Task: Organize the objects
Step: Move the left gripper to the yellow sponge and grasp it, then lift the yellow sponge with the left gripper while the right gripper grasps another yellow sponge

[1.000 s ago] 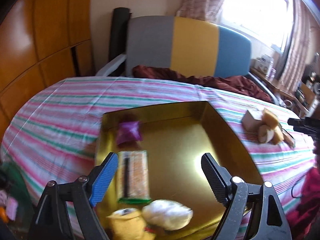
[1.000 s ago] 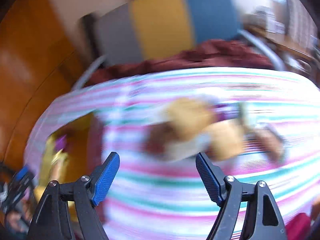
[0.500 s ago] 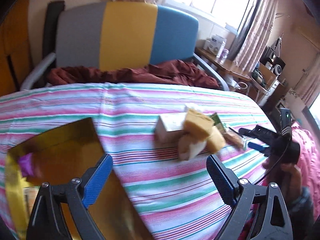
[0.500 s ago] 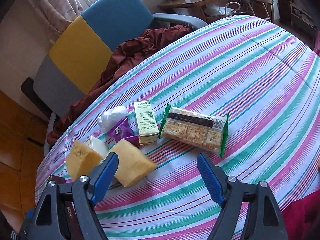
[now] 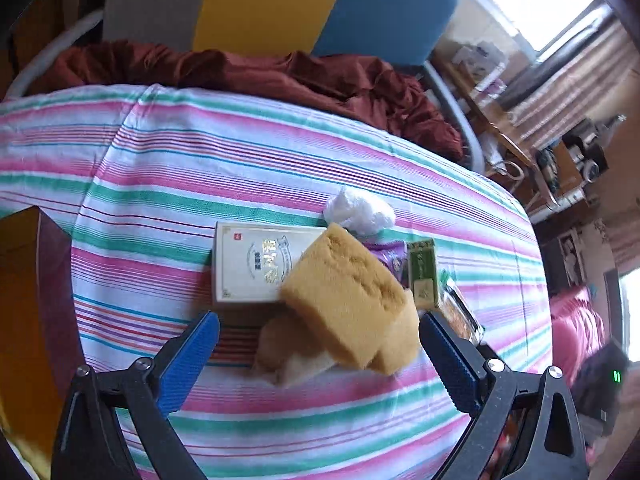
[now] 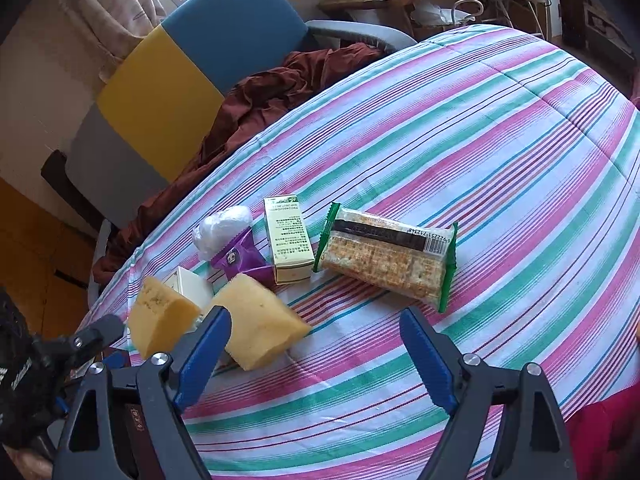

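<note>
While the gold box (image 5: 24,280) has slid from centre frame to the left edge of the left wrist view, the left hand-held gripper (image 5: 320,356) now frames the loose pile on the striped table (image 5: 280,160). Its jaws have just been opening and stand wide, the upper yellow sponge (image 5: 348,300) between them, unpressed. Behind the sponge, mid-frame: white carton (image 5: 252,264), white plastic wad (image 5: 360,212), green box (image 5: 422,272). Right hand-held gripper (image 6: 316,352) has likewise been opening, empty; cracker packet (image 6: 384,260) lies above it, right of centre. Judgement: box drop-off finished, next pick likely a sponge.
</note>
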